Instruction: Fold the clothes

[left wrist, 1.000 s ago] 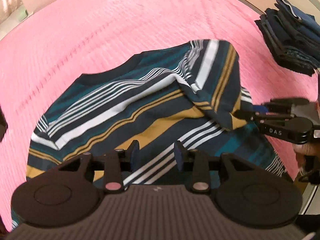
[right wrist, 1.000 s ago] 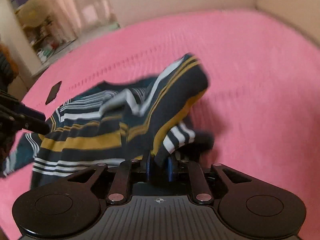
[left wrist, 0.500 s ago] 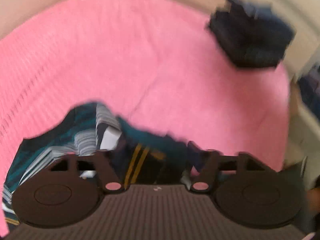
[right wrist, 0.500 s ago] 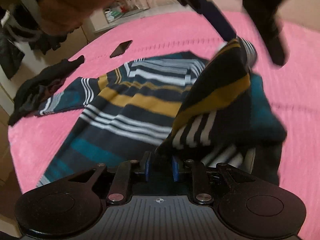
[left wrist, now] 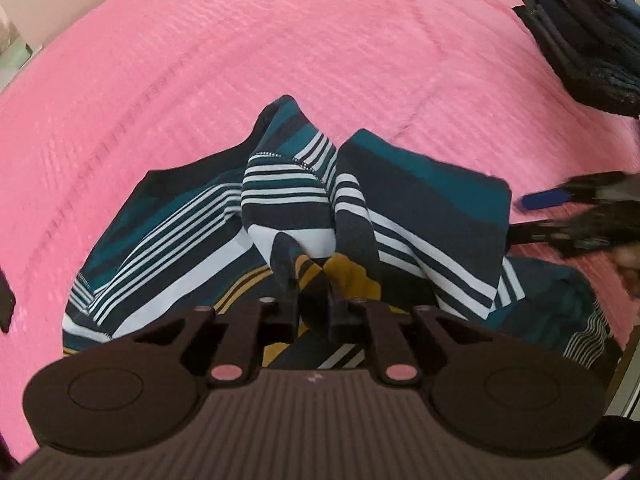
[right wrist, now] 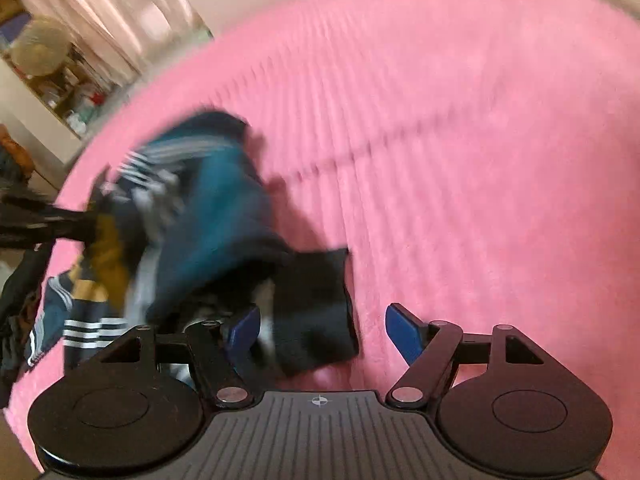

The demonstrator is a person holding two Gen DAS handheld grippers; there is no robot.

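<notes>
- The striped shirt (left wrist: 408,208) is lying bunched on the pink bed cover (left wrist: 280,40), near both claws, with its teal, white, navy and mustard bands running in several directions.
- The left claw (left wrist: 314,312) is clamping a gathered pinch of the shirt's navy and mustard cloth between its nearly closed jaws; the fabric is rising in a peak just beyond the fingertips.
- The right claw (right wrist: 320,328) is opening: its blue pads are standing apart, and a dark flap of the shirt is lying between them, against the left pad and clear of the right one, so I judge it is letting go, not gripping.
- In the left wrist view the right claw is showing at the right edge, blurred, just beside the shirt's right border.
- A stack of dark folded clothes (left wrist: 584,36) is sitting at the far right of the bed, well apart from the shirt; that part of the task looks done.
- This shirt is looking only partly folded: one side is appearing to be turned over the body, yet the layers are lumpy, the edges are not lining up, and a sleeve end with fine stripes is sticking out at the near right.
- What is probably remaining: laying the pinched section flat, smoothing it, making further folds, and moving the shirt to the stack.
- The right wrist view is blurred, so finer detail there is not readable.
</notes>
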